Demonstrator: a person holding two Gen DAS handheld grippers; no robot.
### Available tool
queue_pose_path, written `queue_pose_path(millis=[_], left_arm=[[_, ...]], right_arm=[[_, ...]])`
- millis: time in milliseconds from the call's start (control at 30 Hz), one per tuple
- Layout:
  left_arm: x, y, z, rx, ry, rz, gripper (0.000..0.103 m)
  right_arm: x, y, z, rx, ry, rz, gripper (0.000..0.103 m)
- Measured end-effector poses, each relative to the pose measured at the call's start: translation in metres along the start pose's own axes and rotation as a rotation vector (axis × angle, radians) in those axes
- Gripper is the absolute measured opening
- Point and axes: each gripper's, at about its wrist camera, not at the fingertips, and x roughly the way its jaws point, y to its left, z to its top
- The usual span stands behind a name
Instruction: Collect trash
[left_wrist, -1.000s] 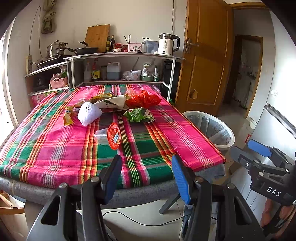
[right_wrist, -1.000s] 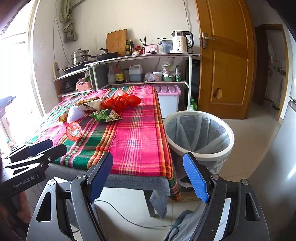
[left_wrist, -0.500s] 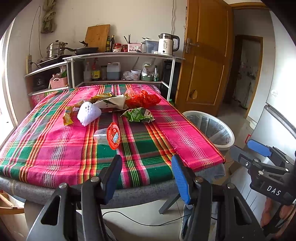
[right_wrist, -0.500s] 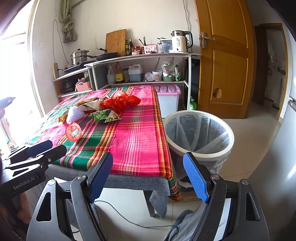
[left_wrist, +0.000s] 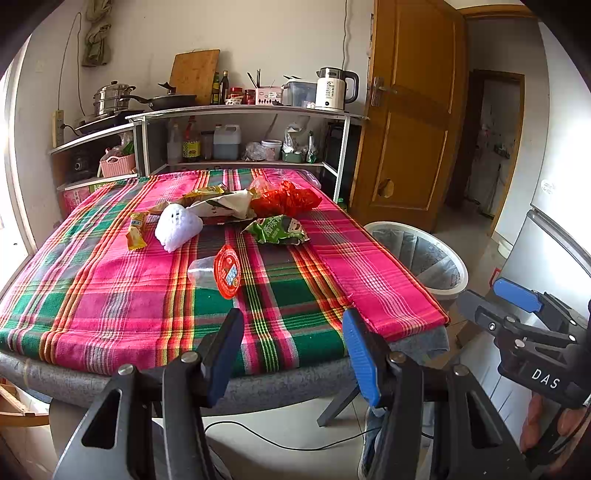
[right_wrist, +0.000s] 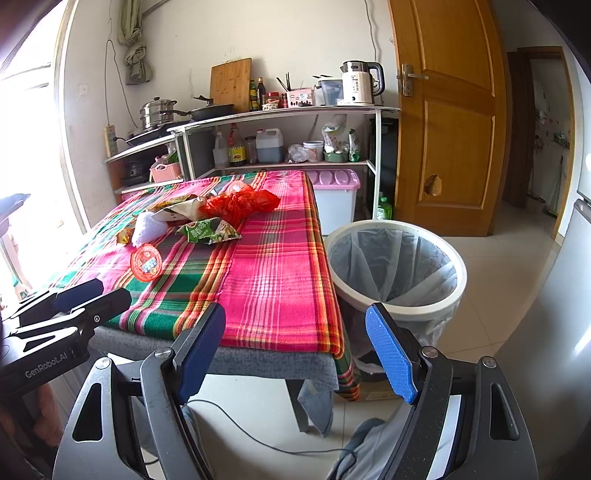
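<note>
Trash lies on a plaid-covered table (left_wrist: 110, 295): a clear cup with a red lid (left_wrist: 221, 271) on its side, a green snack bag (left_wrist: 279, 230), a red plastic bag (left_wrist: 286, 199), a white crumpled wad (left_wrist: 177, 227), a yellow wrapper (left_wrist: 136, 232) and a paper wrapper (left_wrist: 221, 205). A white bin with a liner (right_wrist: 395, 266) stands on the floor right of the table. My left gripper (left_wrist: 291, 332) is open, held off the table's near edge. My right gripper (right_wrist: 295, 328) is open too, near the table's corner by the bin. Both are empty.
Shelves with pots, bottles and a kettle (left_wrist: 334, 90) stand behind the table. A pink-lidded box (right_wrist: 336, 192) sits under them. A wooden door (right_wrist: 447, 118) and a fridge (left_wrist: 550, 251) are to the right. A cable (right_wrist: 258, 443) runs over the tiled floor.
</note>
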Motion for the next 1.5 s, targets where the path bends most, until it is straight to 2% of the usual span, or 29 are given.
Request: queue_pose_path(millis=[967,1500], left_arm=[[-0.001,-0.002,-0.001,0.0,-0.001,-0.001,0.058],[0.011,0.018,0.002,-0.018,0.017,0.04,0.058]], right_arm=[[0.0,0.002,0.0,-0.003,0.007,-0.003,0.079],[0.015,0.011,0.01,-0.034,0.012,0.025,0.079]])
